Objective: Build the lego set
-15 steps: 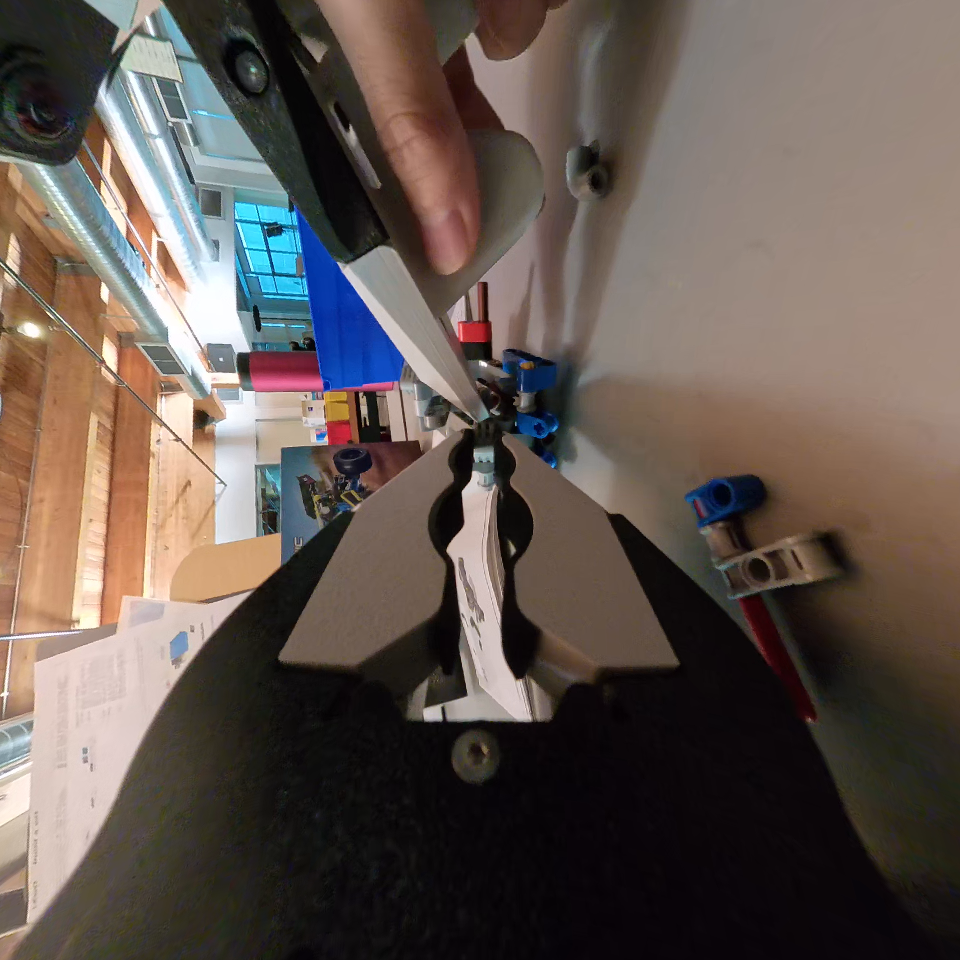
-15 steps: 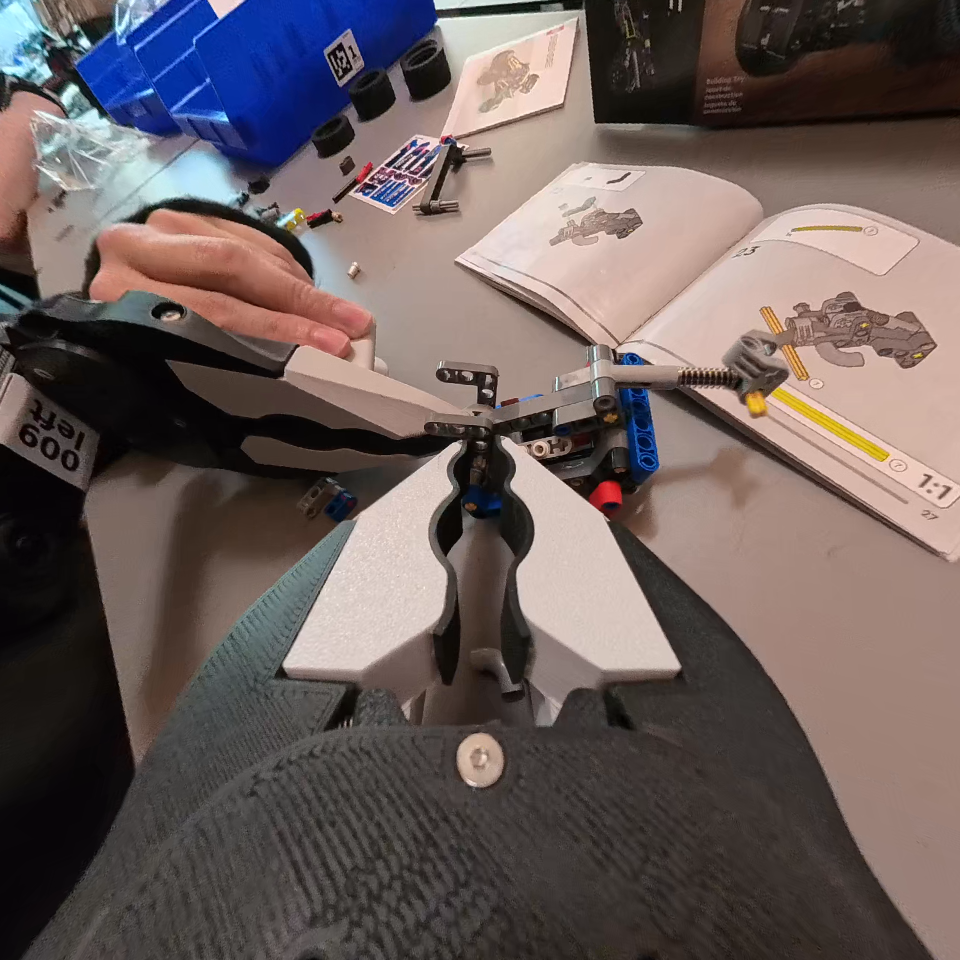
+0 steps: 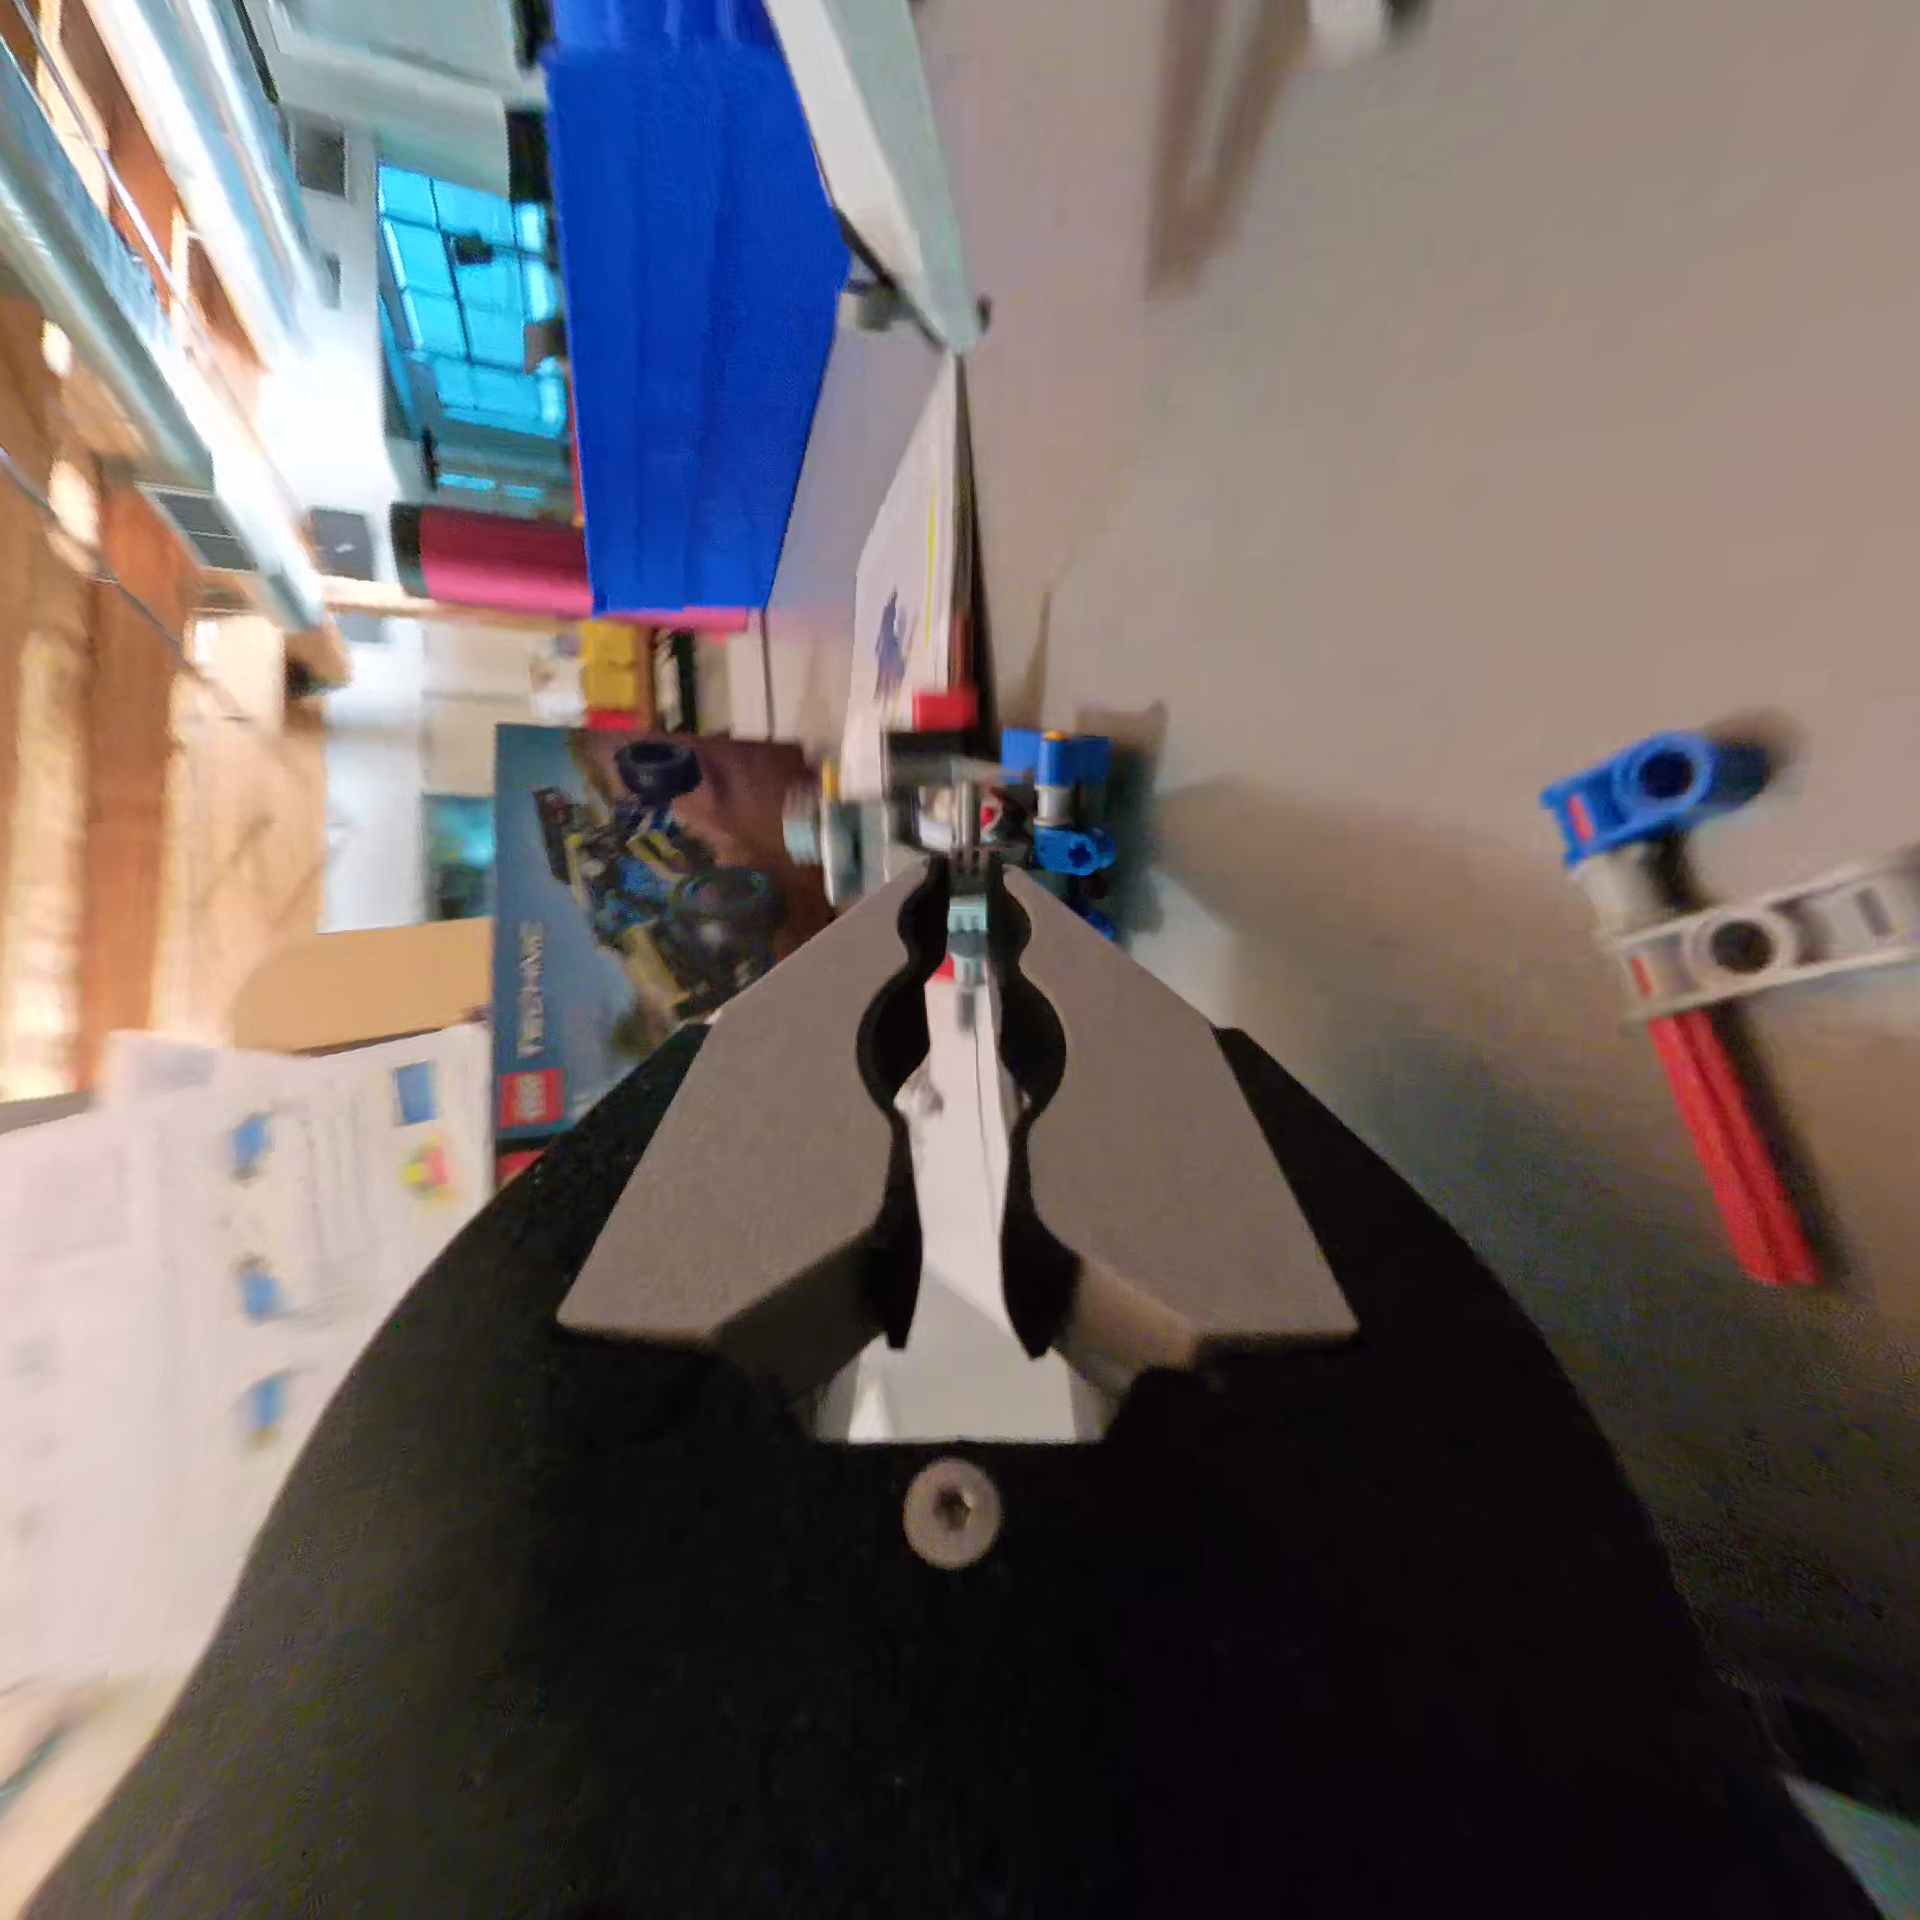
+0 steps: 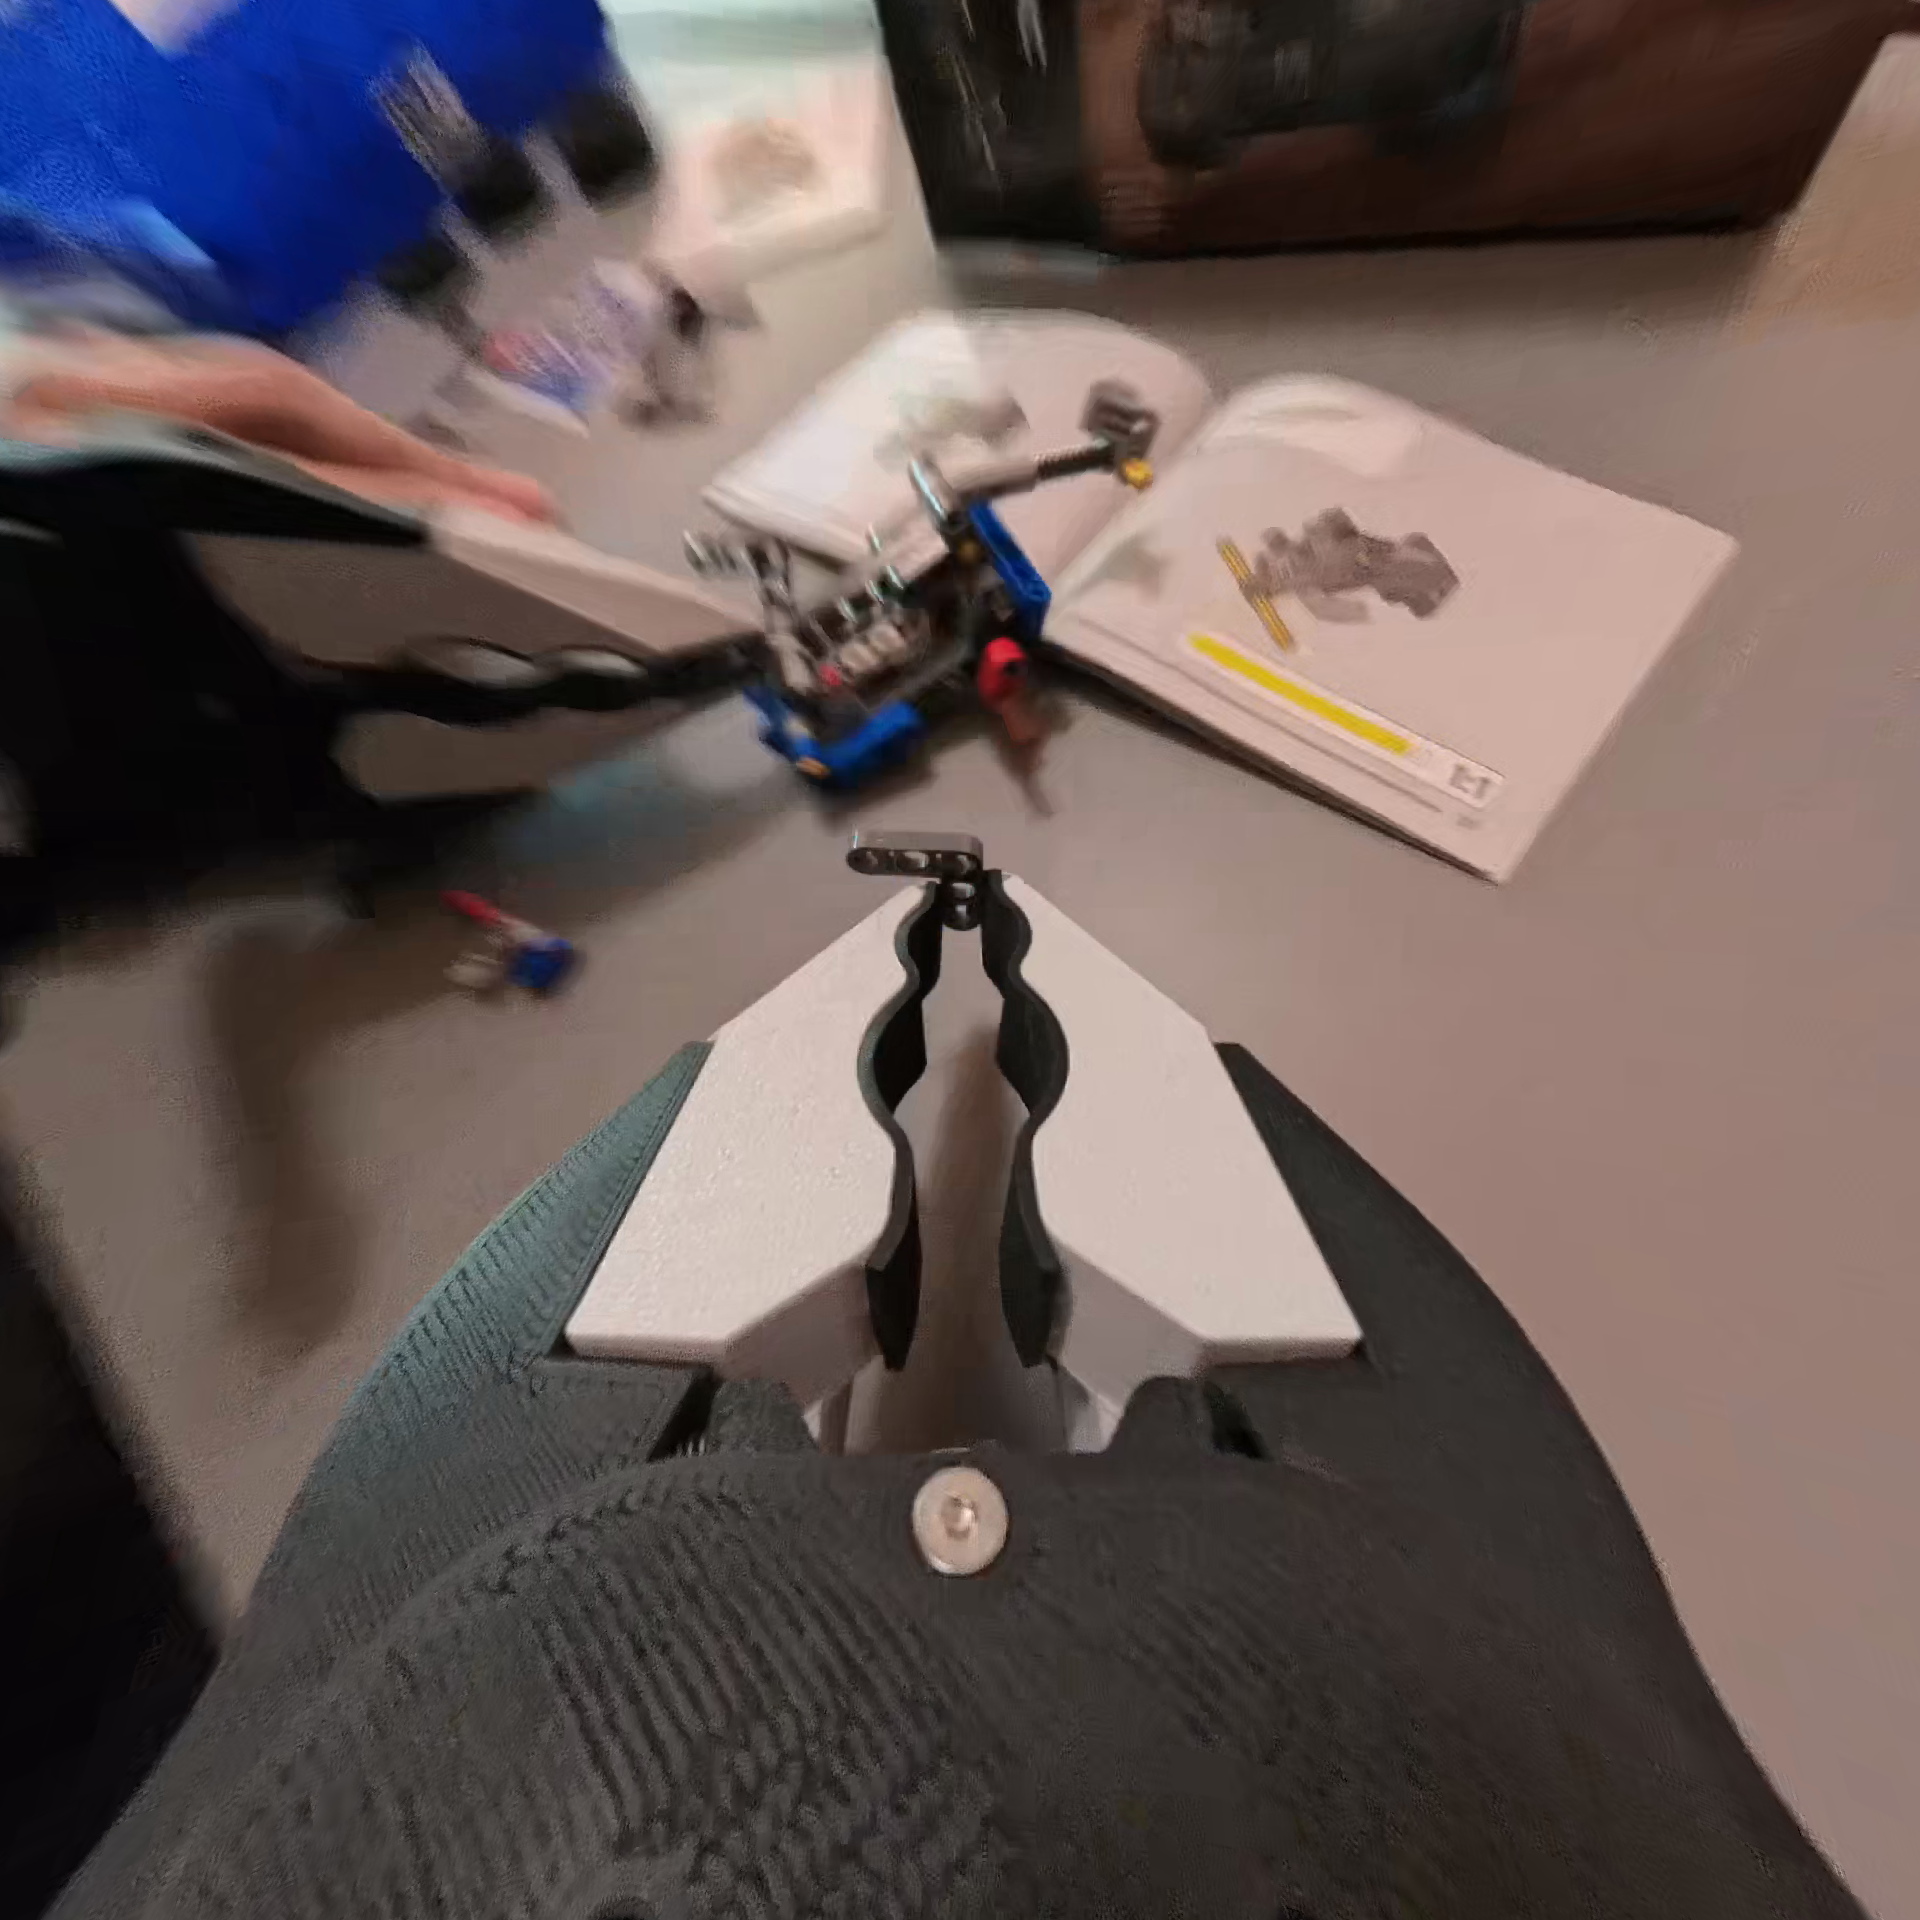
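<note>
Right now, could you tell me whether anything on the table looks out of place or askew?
Yes. The brick assembly sits tilted, partly on the open instruction booklet, with the left hand-held gripper at its edge. The right hand-held gripper holds a dark L-shaped beam apart from it. Motion blur hides finer detail.

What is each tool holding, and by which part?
Right tool: grey L-shaped beam, by its short leg. Left tool: brick assembly, by its near end.
</note>
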A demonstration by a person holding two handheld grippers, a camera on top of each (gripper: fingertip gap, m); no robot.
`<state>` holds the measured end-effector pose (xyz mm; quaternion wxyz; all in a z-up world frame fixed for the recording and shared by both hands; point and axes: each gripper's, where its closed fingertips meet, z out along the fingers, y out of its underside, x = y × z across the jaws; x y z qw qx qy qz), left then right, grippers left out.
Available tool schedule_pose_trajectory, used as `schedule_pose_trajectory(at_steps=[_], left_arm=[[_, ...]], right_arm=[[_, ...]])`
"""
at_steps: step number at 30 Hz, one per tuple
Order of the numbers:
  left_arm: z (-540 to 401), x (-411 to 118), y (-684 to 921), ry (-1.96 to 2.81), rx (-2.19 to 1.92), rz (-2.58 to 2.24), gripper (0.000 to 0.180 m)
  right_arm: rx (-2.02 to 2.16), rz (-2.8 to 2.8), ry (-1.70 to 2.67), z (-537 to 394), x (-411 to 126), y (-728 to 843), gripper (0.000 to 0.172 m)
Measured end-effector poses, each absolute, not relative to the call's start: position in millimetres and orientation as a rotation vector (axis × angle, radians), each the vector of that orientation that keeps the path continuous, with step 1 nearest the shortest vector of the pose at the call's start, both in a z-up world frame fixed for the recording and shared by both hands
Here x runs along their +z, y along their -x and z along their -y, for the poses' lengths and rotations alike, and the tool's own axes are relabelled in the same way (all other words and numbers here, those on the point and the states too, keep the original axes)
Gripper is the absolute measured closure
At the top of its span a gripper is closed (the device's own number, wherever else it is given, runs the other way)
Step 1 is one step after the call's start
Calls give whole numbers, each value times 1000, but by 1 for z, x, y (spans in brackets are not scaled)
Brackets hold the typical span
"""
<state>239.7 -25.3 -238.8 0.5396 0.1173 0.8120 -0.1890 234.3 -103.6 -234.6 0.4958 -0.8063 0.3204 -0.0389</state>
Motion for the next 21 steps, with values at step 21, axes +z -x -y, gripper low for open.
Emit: schedule_pose_trajectory(at_steps=[21], left_arm=[[59, -239, -223, -544, -430, -1839, 176]], right_arm=[[292, -1008, 1909, 120, -260, -214, 166]])
